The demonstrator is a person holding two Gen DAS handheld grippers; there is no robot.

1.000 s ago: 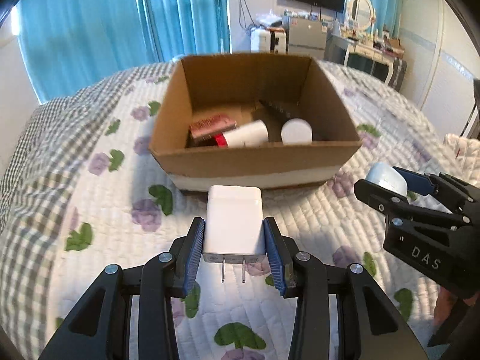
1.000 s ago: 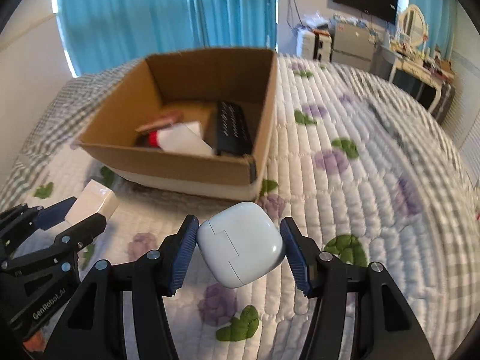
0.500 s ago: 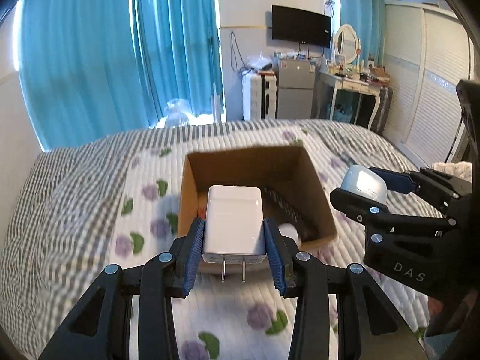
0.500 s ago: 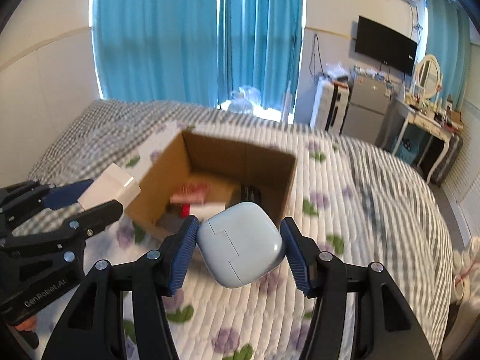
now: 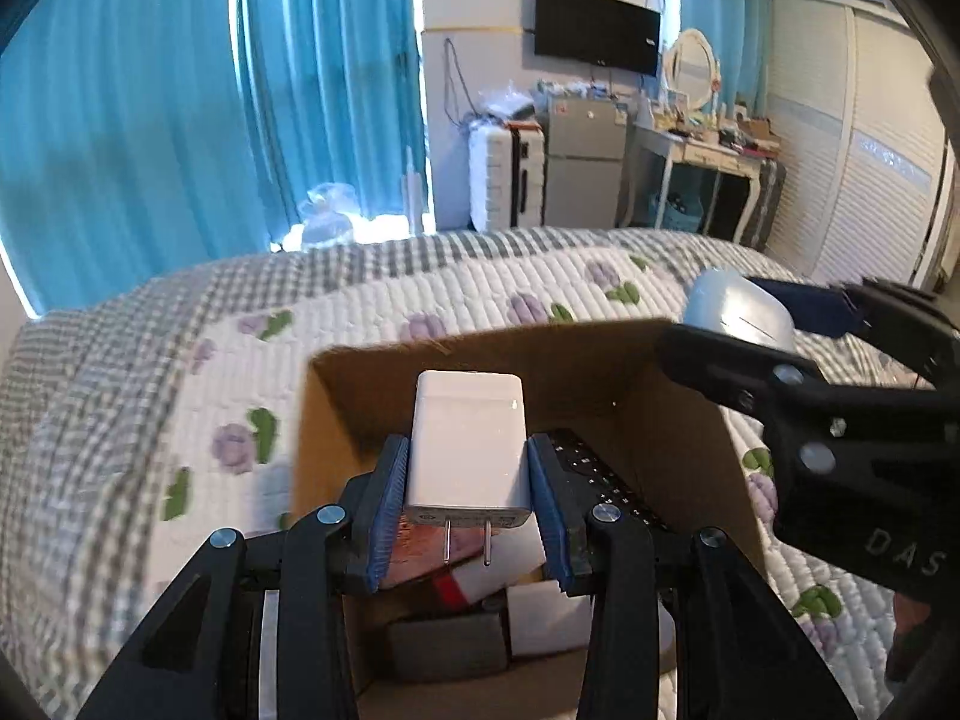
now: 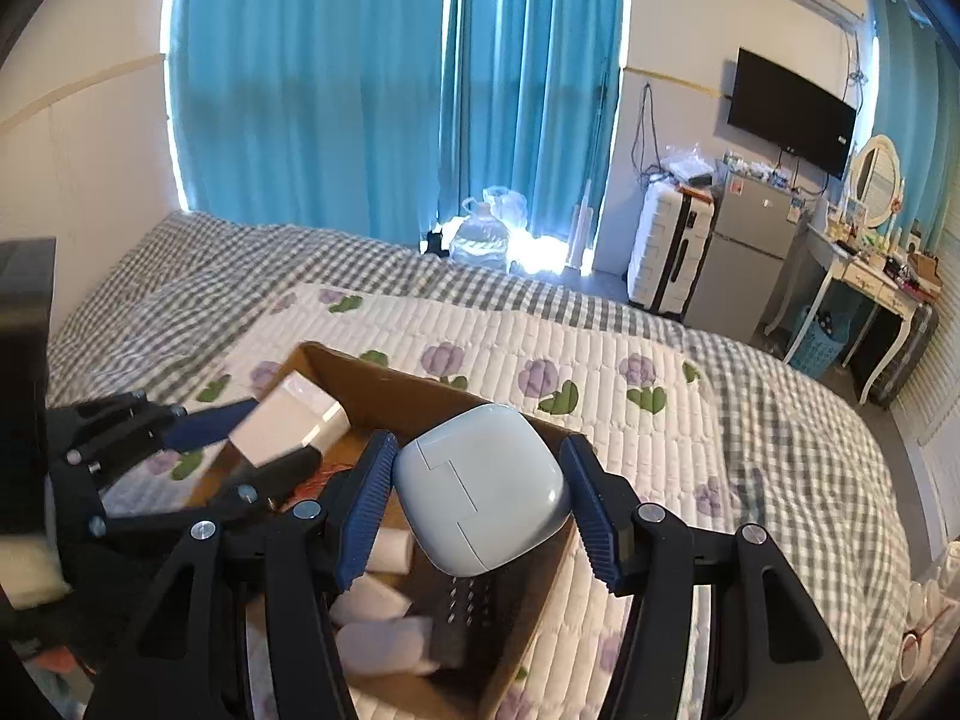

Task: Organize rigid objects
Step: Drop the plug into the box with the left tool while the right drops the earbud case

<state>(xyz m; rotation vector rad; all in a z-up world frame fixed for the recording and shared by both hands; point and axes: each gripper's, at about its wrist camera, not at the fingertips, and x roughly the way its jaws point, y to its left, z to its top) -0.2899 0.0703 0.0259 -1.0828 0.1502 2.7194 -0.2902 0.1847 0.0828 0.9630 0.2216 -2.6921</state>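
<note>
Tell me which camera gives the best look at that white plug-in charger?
The left wrist view: the charger sits centred between the left gripper jaws, prongs showing, above the cardboard box. The right wrist view catches only a blurred corner of it at the left edge.

White charger (image 5: 468, 441) (prongs down) and, apparently, earbud case (image 6: 480, 489) above box (image 5: 600, 372).

We see the open brown cardboard box (image 5: 606, 396) cut off at 6 o'clock in both wrist views. Its contents, a black keyed remote (image 5: 606, 480) and white blocks (image 6: 375, 639), are partly hidden behind the black gripper fingers (image 5: 384, 504), and the blocks are blurred.
</note>
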